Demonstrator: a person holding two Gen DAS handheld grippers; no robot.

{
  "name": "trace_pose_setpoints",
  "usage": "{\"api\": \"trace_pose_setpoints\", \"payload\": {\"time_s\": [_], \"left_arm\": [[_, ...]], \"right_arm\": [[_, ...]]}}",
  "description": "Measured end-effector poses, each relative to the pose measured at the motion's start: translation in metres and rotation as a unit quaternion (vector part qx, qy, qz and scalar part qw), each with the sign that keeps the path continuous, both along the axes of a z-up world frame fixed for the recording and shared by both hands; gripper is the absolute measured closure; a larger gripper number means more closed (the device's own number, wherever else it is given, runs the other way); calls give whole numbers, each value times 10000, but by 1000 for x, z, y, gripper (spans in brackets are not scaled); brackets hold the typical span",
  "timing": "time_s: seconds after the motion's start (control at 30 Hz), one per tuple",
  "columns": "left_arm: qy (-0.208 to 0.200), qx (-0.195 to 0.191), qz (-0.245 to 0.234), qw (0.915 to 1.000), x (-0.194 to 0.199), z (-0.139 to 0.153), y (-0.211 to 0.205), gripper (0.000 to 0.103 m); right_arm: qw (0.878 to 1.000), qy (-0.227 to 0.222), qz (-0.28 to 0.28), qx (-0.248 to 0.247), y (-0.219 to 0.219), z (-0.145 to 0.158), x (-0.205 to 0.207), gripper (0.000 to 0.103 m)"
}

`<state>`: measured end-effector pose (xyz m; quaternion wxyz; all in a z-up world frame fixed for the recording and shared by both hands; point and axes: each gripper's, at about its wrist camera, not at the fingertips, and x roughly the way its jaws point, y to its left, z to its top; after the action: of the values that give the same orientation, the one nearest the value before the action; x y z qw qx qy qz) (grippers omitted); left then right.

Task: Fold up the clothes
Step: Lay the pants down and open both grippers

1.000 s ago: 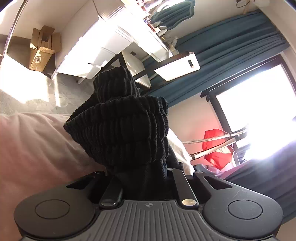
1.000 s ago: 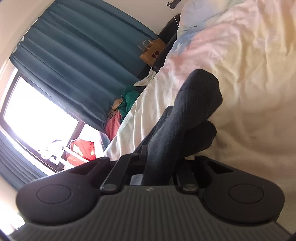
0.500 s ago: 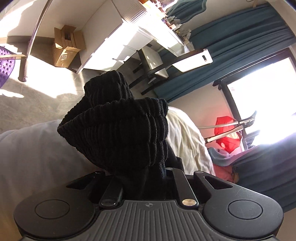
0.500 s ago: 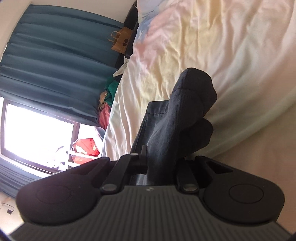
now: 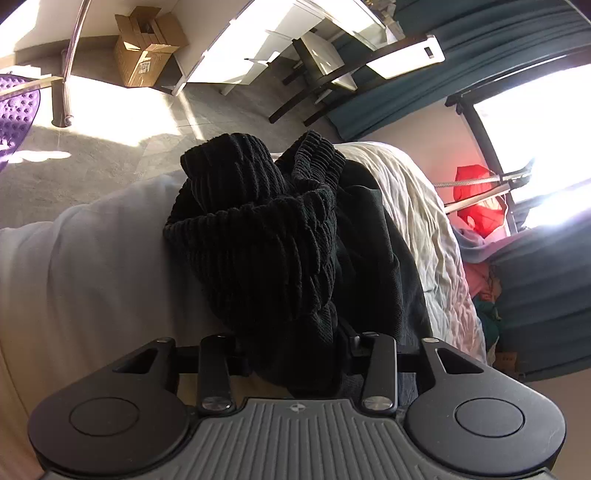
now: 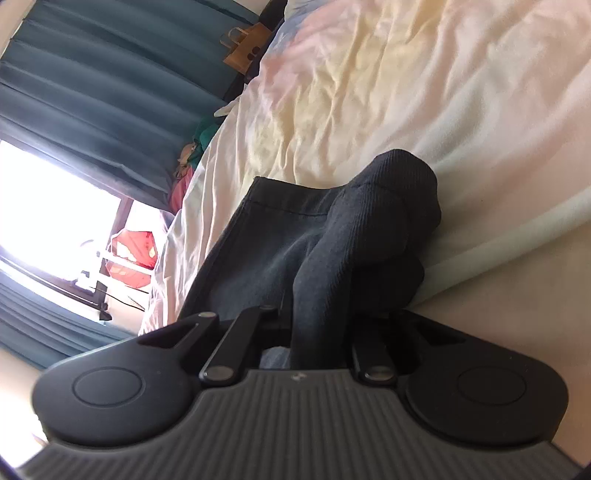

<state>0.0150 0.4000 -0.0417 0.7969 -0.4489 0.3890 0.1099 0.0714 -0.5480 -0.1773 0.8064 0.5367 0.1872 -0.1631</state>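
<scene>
A black ribbed garment [image 5: 266,243] bunches up in front of the left wrist camera, its elastic waistband folded over, and my left gripper [image 5: 295,354] is shut on it. The rest of the dark cloth trails onto the white bed sheet [image 5: 417,206]. In the right wrist view the same dark garment [image 6: 332,258] rises in a ribbed fold, with my right gripper [image 6: 314,343] shut on it. A flat hemmed part of the cloth [image 6: 266,221] lies on the cream sheet [image 6: 369,92] beyond. Fabric hides the fingertips of both grippers.
The bed edge [image 5: 92,229] drops to a grey carpet with a cardboard box [image 5: 144,44], white drawers [image 5: 266,33] and a dark chair frame [image 5: 314,85]. Blue curtains [image 6: 92,85], a bright window, a red item [image 5: 480,206] and a brown paper bag [image 6: 247,48] stand around the bed.
Both grippers have lowered toward the bed with the garment. More cloth now lies flat on the sheet, and the views have tilted down to show floor and mattress.
</scene>
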Motion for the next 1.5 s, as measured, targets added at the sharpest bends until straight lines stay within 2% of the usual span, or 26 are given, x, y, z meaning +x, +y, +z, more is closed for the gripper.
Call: {"api": "trace_pose_setpoints", "payload": {"time_s": [0.07,0.2,0.3,0.37,0.43,0.53,0.63,0.7,0.77,0.9,0.97,1.0,1.13,1.2,1.27,1.37,1.5], "left_arm": [[151,385,-55,9991,-14,12,-3,35],[220,1207,-252,9921,-33,39,-17,31],[122,1983,-387,9793,-44,67,-40,31],[-68,2354,-496,9706,-45,81,-61,29],[-261,2638,-650,9620,-41,90,-87,27],[-504,2989,-1021,9475,-26,94,-133,24],[-593,3295,-1551,9294,-2,81,-186,23],[-697,3454,-1901,9164,17,67,-226,23],[-782,3545,-2155,9065,35,53,-259,23],[-872,3841,-2593,8818,74,20,-318,23],[-763,4223,-2746,8605,94,-5,-340,23],[-694,4355,-2793,8529,99,-15,-345,23],[-608,4608,-2862,8379,104,-48,-349,20],[-565,4733,-2896,8300,107,-64,-351,20],[-531,4848,-2938,8221,107,-68,-353,19],[-448,4747,-2962,8276,110,-67,-350,19],[-450,4713,-3027,8272,108,-65,-347,18]], "right_arm": [[10000,4,8,13,-1,0,-1,92],[10000,2,-80,29,0,5,-1,92],[9998,-64,-182,95,1,9,-2,91],[9998,-59,-163,-4,2,14,-2,92],[9998,-10,-105,-181,4,19,0,92],[9997,-26,-151,-190,4,22,-2,91],[9982,152,-75,-579,9,32,3,91],[9944,315,38,-1012,16,39,7,91],[9915,368,79,-1243,19,43,9,91],[9909,369,73,-1289,20,43,7,92],[9917,364,56,-1230,19,41,7,91],[9925,352,38,-1173,18,40,7,91],[9951,291,-69,-940,16,35,5,91],[9930,362,-48,-1119,21,40,8,91],[9890,451,-5,-1410,27,47,11,91],[9799,562,32,-1912,38,59,16,91],[9674,565,-73,-2469,56,76,19,91]]}}
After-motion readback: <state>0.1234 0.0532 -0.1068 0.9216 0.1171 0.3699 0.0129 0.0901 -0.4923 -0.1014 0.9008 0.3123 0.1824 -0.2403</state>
